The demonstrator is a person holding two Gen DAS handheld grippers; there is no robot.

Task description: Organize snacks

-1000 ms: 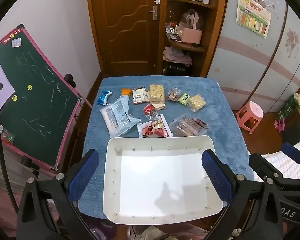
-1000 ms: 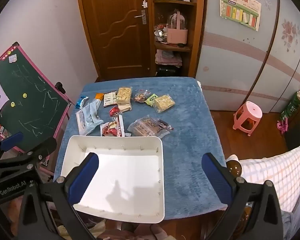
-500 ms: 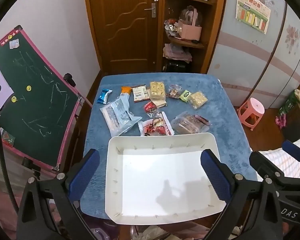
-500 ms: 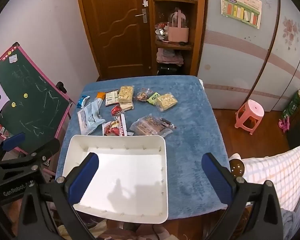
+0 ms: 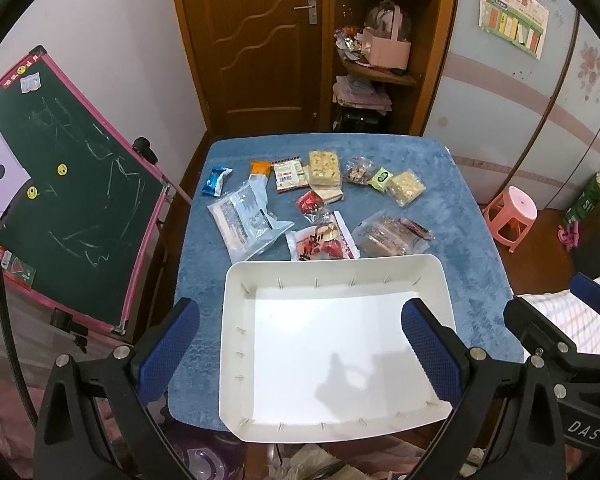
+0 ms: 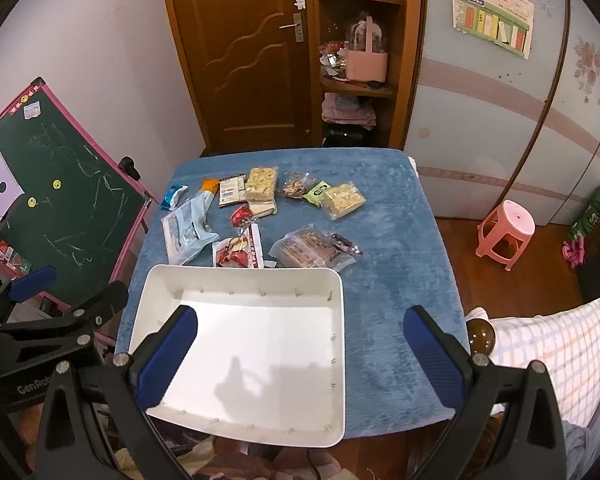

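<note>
Slippery plastic snack packets point(image 5: 320, 204) are lying beyond both wide-open, empty hand-held grippers point(image 5: 300, 354) point(image 6: 296, 354); a shallow pinch risks one sliding off.

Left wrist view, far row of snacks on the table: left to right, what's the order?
Blue wrapper → orange packet → white labelled packet → nougat bar → clear nut packet → green packet → pale cracker bag.

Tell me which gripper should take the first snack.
Left, probably. The open left gripper looks straight over the empty white plastic tray at the packets; the open right gripper sits off to their right.
</note>
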